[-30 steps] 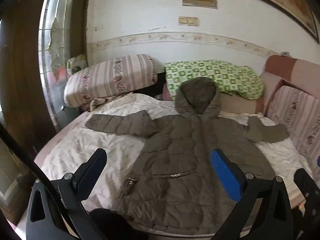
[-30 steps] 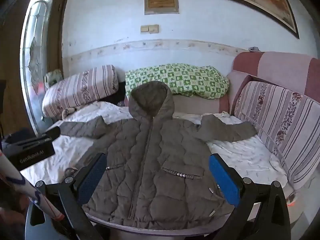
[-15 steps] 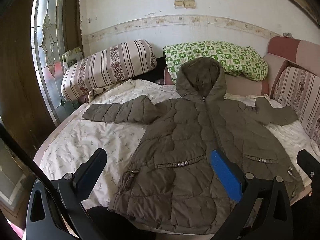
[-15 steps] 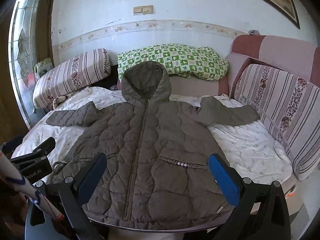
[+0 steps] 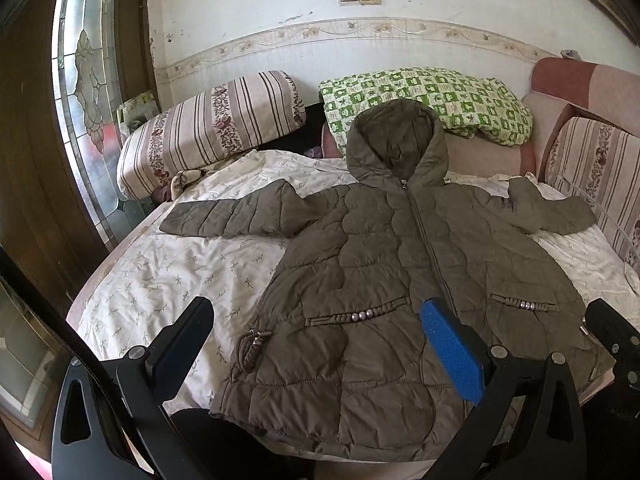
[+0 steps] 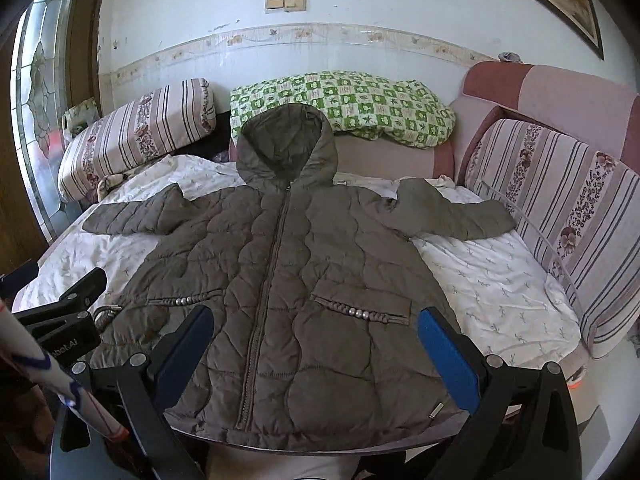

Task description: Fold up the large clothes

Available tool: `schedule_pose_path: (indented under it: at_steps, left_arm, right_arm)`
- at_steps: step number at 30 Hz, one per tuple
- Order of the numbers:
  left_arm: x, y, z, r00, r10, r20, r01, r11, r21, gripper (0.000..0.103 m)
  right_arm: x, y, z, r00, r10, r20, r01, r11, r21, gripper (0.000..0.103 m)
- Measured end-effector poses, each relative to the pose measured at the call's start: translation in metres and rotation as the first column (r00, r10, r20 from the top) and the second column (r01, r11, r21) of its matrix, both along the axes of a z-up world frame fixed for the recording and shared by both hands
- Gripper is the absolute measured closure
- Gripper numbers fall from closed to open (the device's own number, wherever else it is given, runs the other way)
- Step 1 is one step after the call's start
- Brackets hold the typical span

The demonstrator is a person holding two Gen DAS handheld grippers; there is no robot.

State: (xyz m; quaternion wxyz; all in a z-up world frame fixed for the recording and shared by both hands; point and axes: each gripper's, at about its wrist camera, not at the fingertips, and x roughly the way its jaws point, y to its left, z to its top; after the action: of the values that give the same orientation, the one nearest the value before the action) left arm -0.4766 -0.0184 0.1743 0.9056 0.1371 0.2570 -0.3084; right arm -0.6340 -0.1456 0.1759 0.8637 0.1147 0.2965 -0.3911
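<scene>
We see a quilted olive-brown hooded coat [image 5: 400, 272] lying flat and face up on the bed [image 5: 168, 276], which is covered by a white sheet with small sprig prints. Its zip is closed, the hood [image 6: 286, 146] points toward the far wall, and both sleeves are spread out to the sides. The hem lies at the near edge of the bed.

Our left tongs [image 5: 316, 336] hover above the hem on the coat's left-hand half as we see it, spread wide and holding nothing. Our right tongs [image 6: 316, 340] hover above the hem near the other pocket, likewise wide apart and empty. In the right wrist view the left tongs show at the lower left edge.

Behind the hood lies a green checked quilt [image 6: 344, 106], with a striped floral bolster [image 5: 212, 128] beside it. A striped sofa cushion [image 6: 560, 204] stands along the bed's right side, just beside the sleeve cuff
</scene>
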Motion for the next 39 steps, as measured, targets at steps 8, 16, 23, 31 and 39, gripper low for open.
schedule_pose_path:
  at_steps: [8,16,23,31,39]
  left_arm:
    - [-0.001,0.001,-0.002,1.000,-0.003,-0.002,0.003,1.000,0.003,0.000]
    - [0.000,0.003,-0.004,1.000,-0.010,-0.007,0.010,1.000,0.012,0.000]
    - [0.002,0.002,-0.007,1.000,-0.014,-0.014,0.014,1.000,0.026,0.000]
    - [0.027,-0.022,-0.001,0.999,-0.038,-0.020,0.039,0.999,0.033,0.000]
    - [0.086,-0.091,0.001,0.997,-0.024,-0.067,0.026,0.999,0.029,0.000]
  right_arm:
    - [0.002,-0.001,-0.002,0.999,-0.027,0.021,0.027,1.000,0.016,0.000]
    - [0.002,-0.004,-0.005,0.999,-0.030,0.024,0.030,0.999,0.023,0.000]
    - [0.004,-0.009,-0.010,1.000,-0.025,0.011,0.024,0.999,0.039,0.000]
    - [0.006,-0.050,-0.015,0.999,-0.043,0.012,0.042,0.994,0.098,0.000]
    - [-0.024,-0.116,0.001,0.976,-0.215,0.021,0.213,0.974,0.074,0.000]
